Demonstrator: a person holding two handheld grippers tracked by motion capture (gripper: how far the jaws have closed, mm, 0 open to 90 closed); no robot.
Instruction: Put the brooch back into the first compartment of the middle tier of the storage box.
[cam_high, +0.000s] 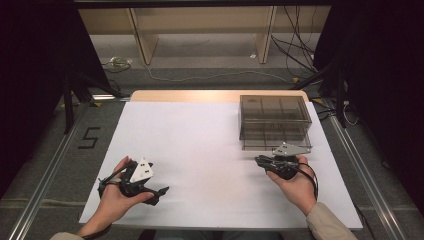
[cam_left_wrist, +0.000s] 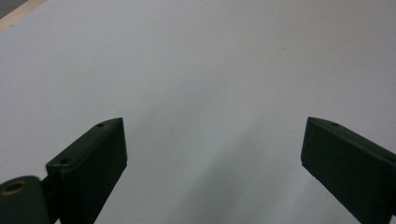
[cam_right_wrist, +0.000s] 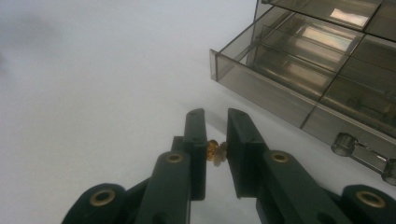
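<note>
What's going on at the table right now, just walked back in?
A person holds a gripper in each hand over the white table. The right gripper is closed on a small gold-coloured part and sits just in front of the smoky clear drawer box, whose drawer with its compartments is pulled out. The left gripper hangs over bare table, jaws wide open and nothing between them.

A lab: black curtains (cam_high: 30, 75), floor rails (cam_high: 45, 170), loose cables (cam_high: 295, 55)
</note>
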